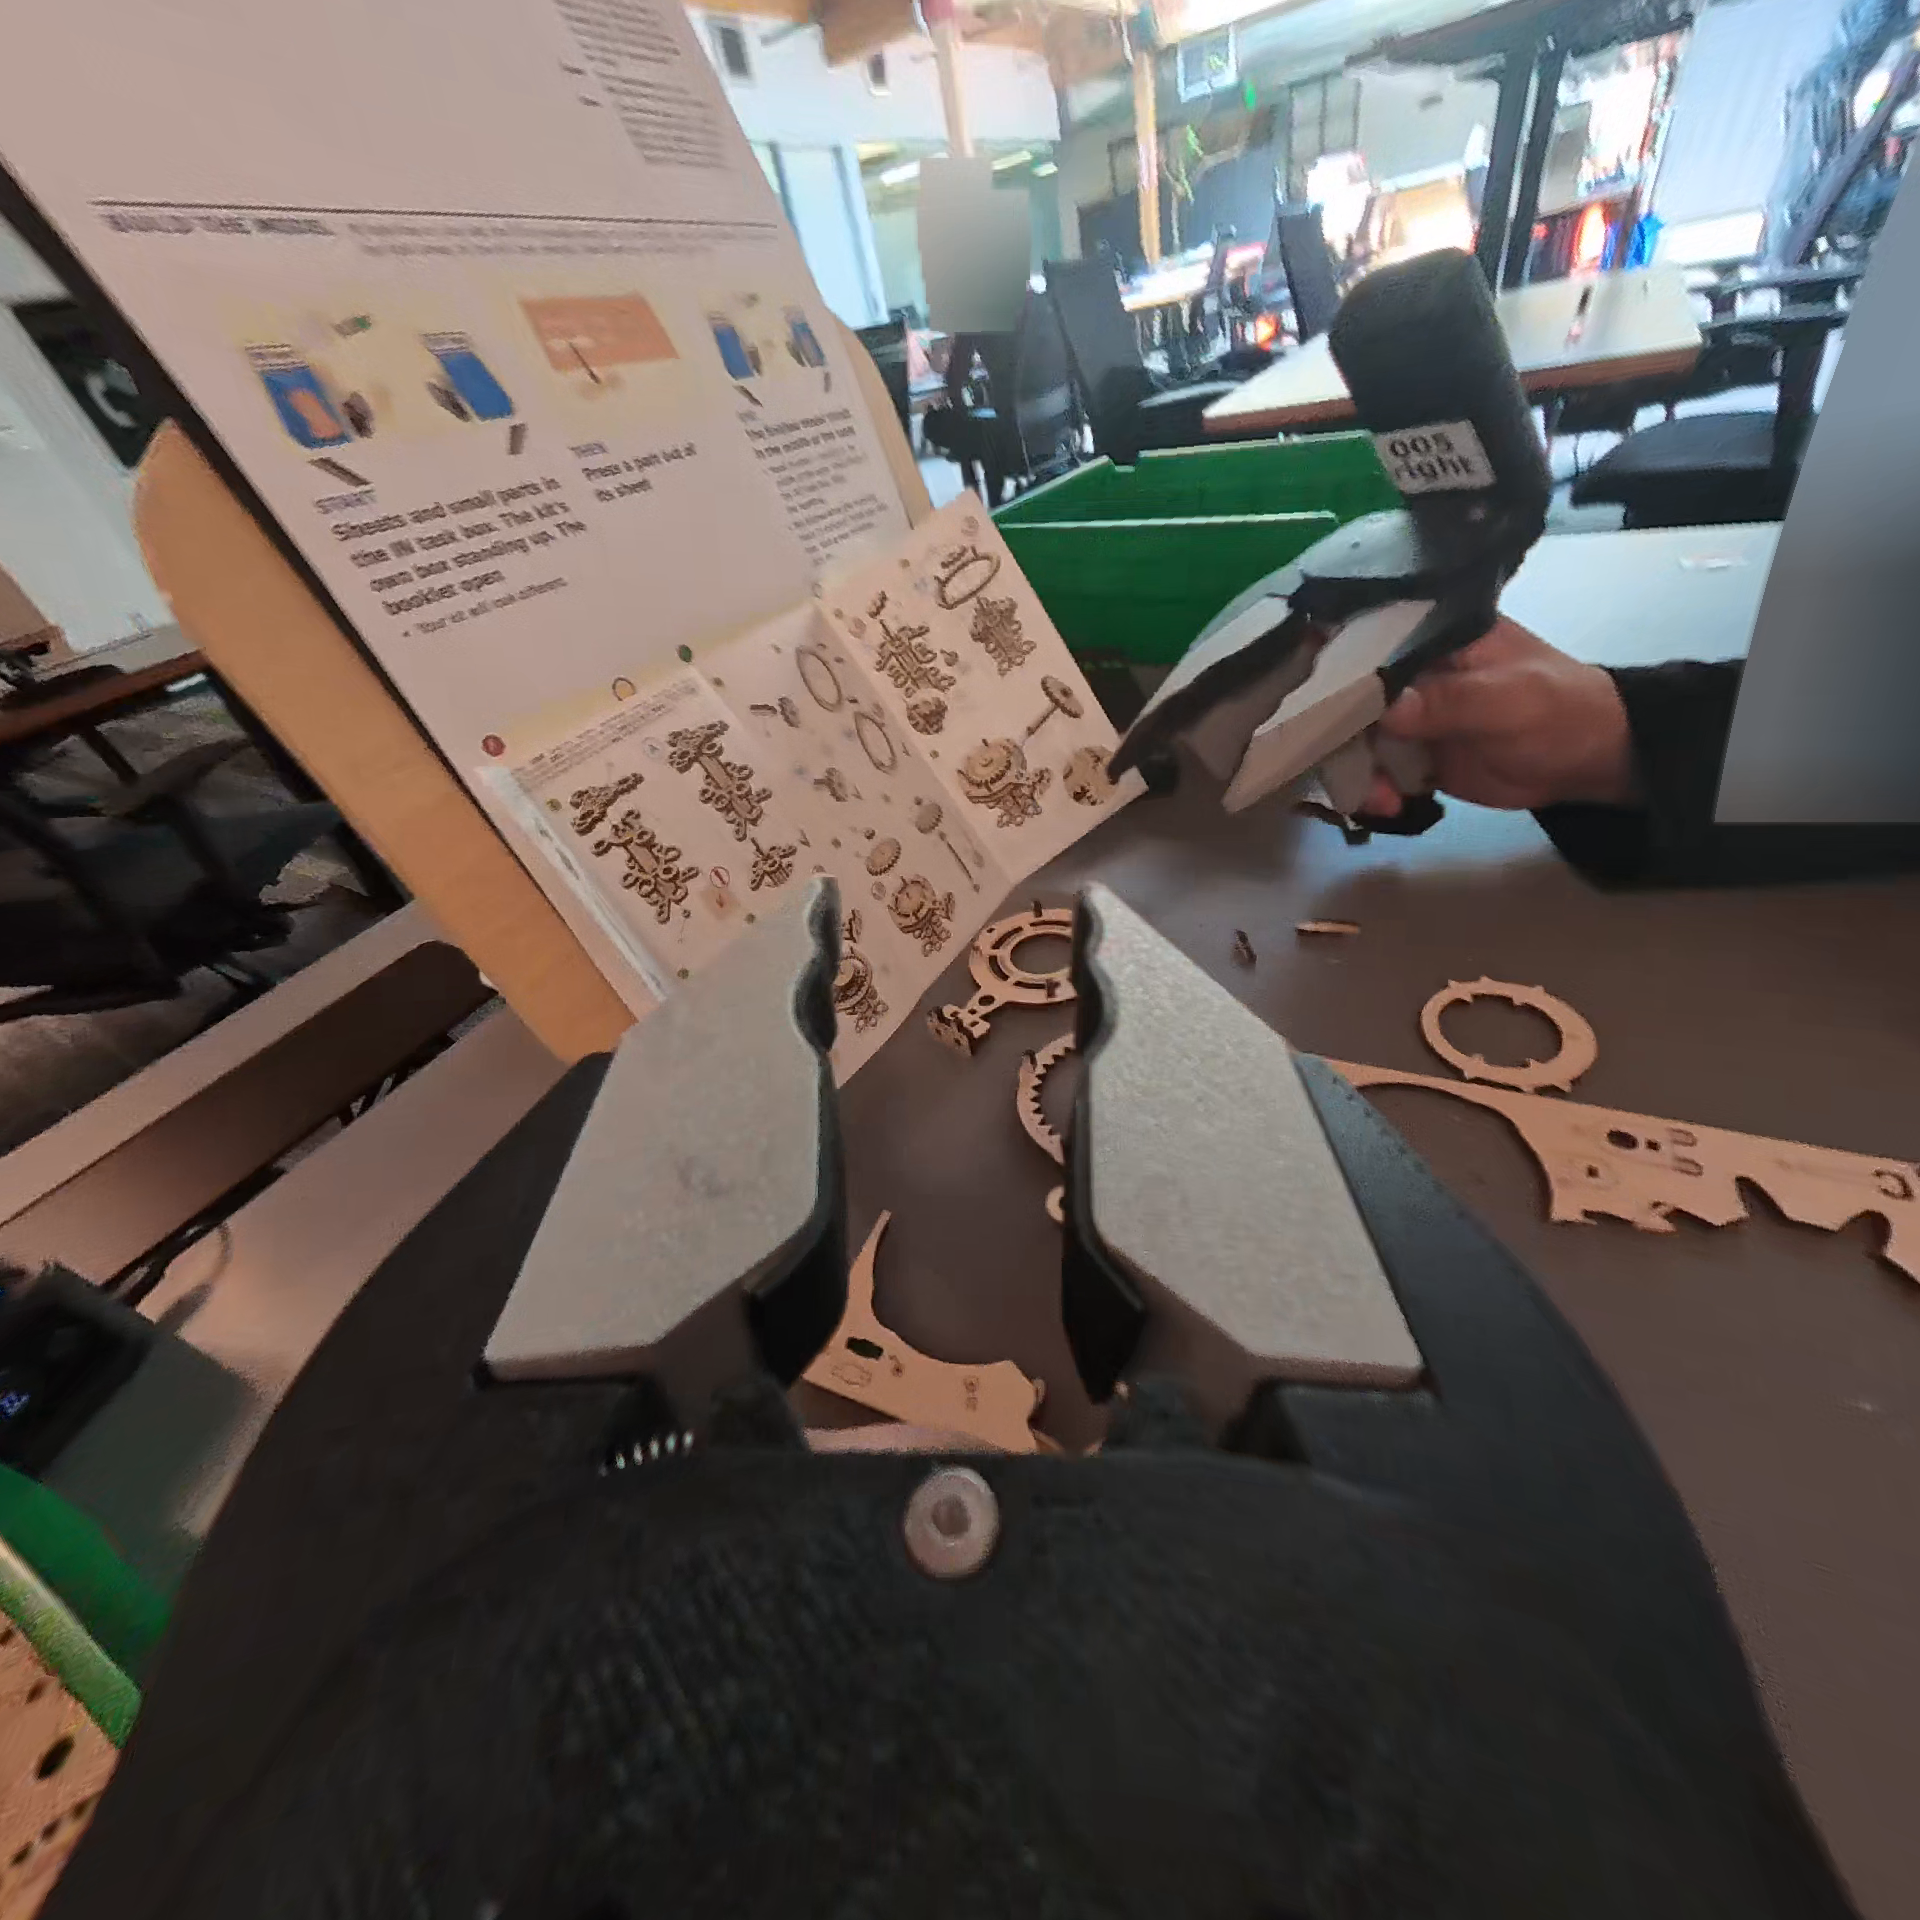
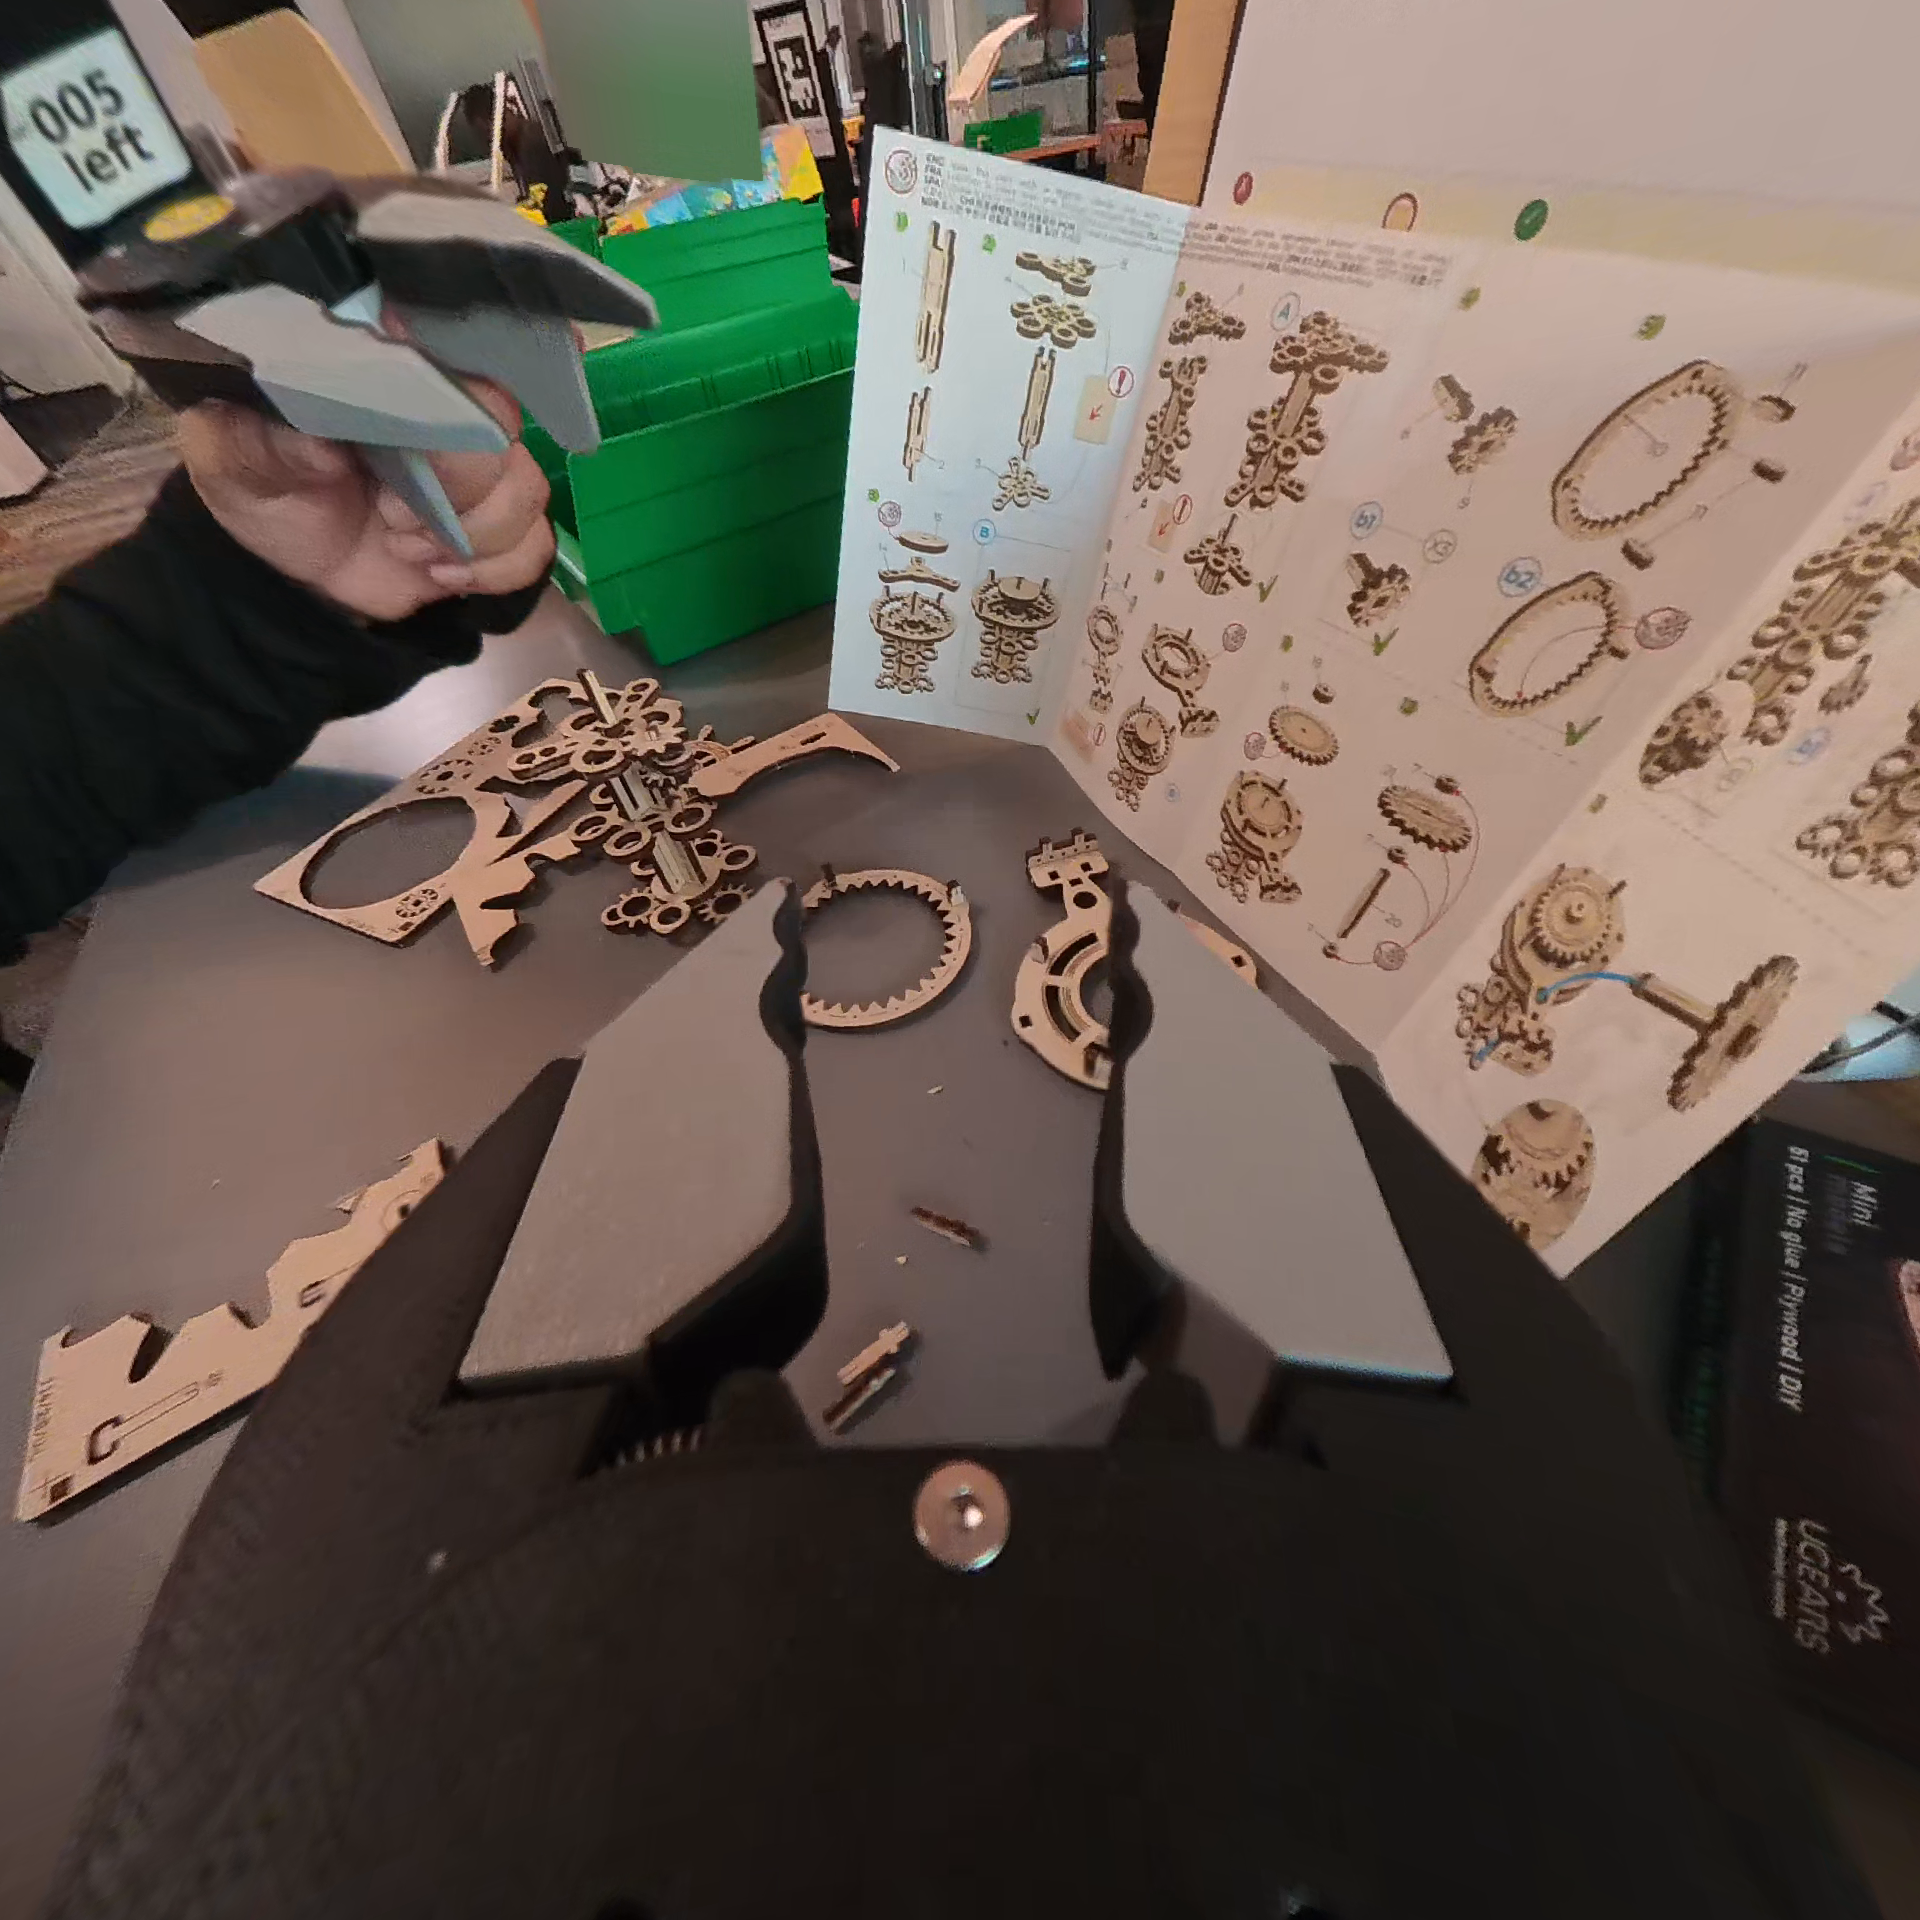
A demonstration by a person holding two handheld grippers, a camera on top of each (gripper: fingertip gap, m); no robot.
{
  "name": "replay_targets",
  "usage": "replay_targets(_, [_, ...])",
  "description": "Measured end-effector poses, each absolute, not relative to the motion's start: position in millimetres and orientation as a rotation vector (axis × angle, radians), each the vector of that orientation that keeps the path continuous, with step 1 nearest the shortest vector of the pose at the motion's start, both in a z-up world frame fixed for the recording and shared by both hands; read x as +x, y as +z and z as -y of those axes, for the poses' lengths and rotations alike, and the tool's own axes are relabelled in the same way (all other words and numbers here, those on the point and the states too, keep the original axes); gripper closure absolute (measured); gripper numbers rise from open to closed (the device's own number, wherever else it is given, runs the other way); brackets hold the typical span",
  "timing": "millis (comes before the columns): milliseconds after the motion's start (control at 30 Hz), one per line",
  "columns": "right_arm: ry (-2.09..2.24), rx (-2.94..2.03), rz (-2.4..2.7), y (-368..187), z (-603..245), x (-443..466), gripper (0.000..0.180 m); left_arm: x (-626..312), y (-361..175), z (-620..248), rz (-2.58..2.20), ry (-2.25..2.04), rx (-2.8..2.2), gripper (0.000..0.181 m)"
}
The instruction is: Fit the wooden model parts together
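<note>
Both grippers are held above a dark worktop point(image 2: 208, 1039) strewn with wooden parts. In the right wrist view, the right gripper point(image 2: 951, 935) fills the lower centre of the frame, its fingers spread wide with nothing between them; past the tips lie a toothed ring point(image 2: 888, 951) at mid-frame and, just to its right, a round slotted part point(image 2: 1065, 977) partly hidden behind the right finger. Above and left of the ring sits a partly built model point(image 2: 644, 790) of stacked loops and gears, resting on a punched-out sheet point(image 2: 384, 862). Another spent sheet point(image 2: 187, 1382) lies at the lower left, and small pegs point(image 2: 873, 1371) lie between the fingers near the bottom. The left gripper point(image 2: 540, 416) hangs in the upper left, gripped by a hand point(image 2: 364, 520), fingers apart and empty. A green bin point(image 2: 707, 468) stands behind it, a folded instruction leaflet point(image 2: 1351, 623) stands open across the right, and a dark box point(image 2: 1818, 1455) lies at the lower right. In the left wrist view, the left gripper point(image 1: 951, 935) is open at centre, a plain ring point(image 1: 1507, 1034) lies right of it, and the right gripper point(image 1: 1143, 769) hovers at the right edge of the leaflet.
</note>
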State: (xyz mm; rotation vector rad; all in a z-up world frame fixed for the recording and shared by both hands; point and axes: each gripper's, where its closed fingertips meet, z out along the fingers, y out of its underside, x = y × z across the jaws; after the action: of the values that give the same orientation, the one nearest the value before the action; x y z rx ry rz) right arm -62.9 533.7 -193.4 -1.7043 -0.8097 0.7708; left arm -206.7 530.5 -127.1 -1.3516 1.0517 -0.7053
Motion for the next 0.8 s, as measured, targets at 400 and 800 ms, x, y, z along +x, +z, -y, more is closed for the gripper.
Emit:
replay_targets(400, [0.694,-1.647,0.858,-199,-547,-75,0.135,-227,-163,-559,-0.92,-0.58,-1.593,0.152])
replay_targets(800, [0.784,-1.642,0.854,-198,-545,-79,0.134,-220,-175,-557,-0.887,-0.603,-1.649,0.153])
